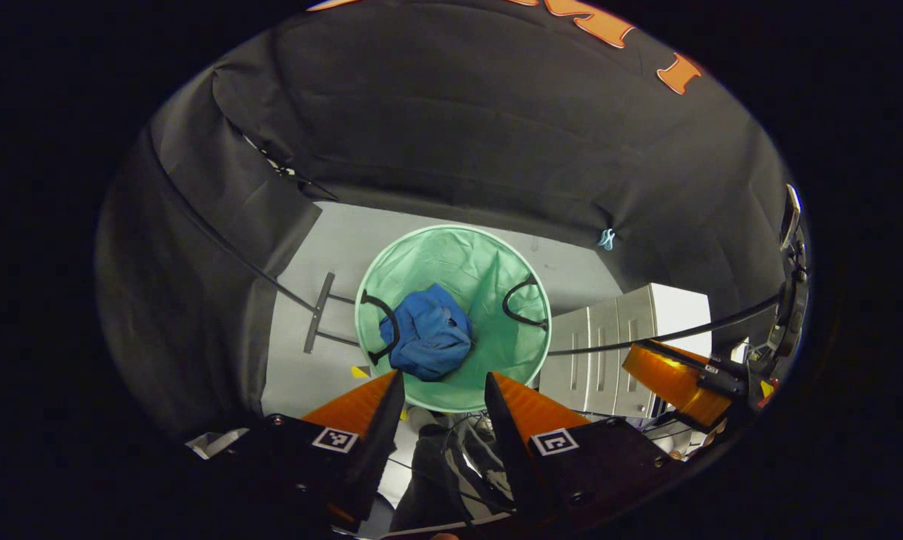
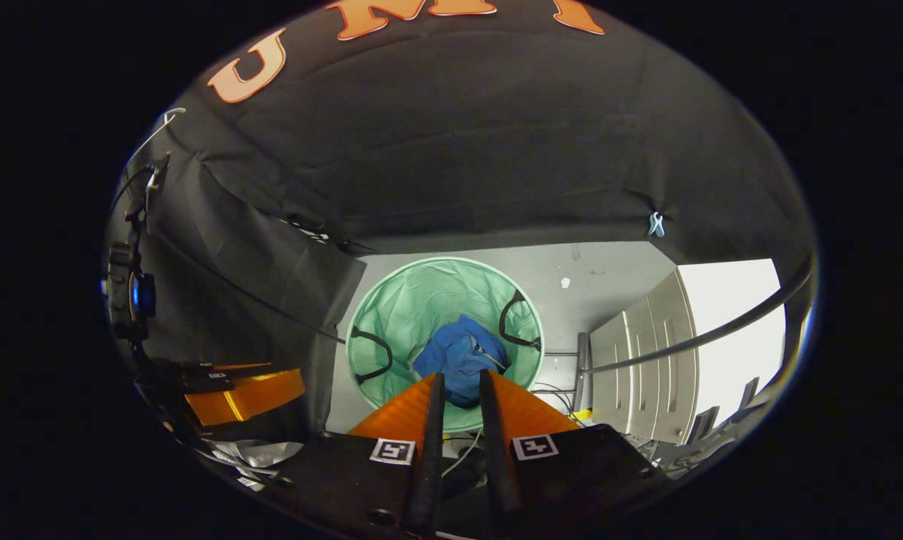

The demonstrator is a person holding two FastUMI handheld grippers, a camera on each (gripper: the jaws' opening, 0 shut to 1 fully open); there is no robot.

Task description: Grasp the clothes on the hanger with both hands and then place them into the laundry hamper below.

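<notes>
Blue clothes [image 1: 427,334] lie crumpled inside green laundry hamper [image 1: 489,259], on the floor beside a white cabinet [image 1: 616,337]. Left gripper [image 1: 442,390] above hamper, fingers spread, empty. Right gripper [image 2: 457,394] likewise above, fingers slightly parted, empty.

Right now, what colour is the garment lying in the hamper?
Blue; the garment sits bunched inside the pale green hamper, clearest in the left gripper view.

No readable words, brands or numbers stand on any object; the left claw [image 1: 442,391] carries two small square black-and-white coded markers on its body, one behind each finger; the right claw [image 2: 458,390] carries two alike; they are patterns, not text.
</notes>
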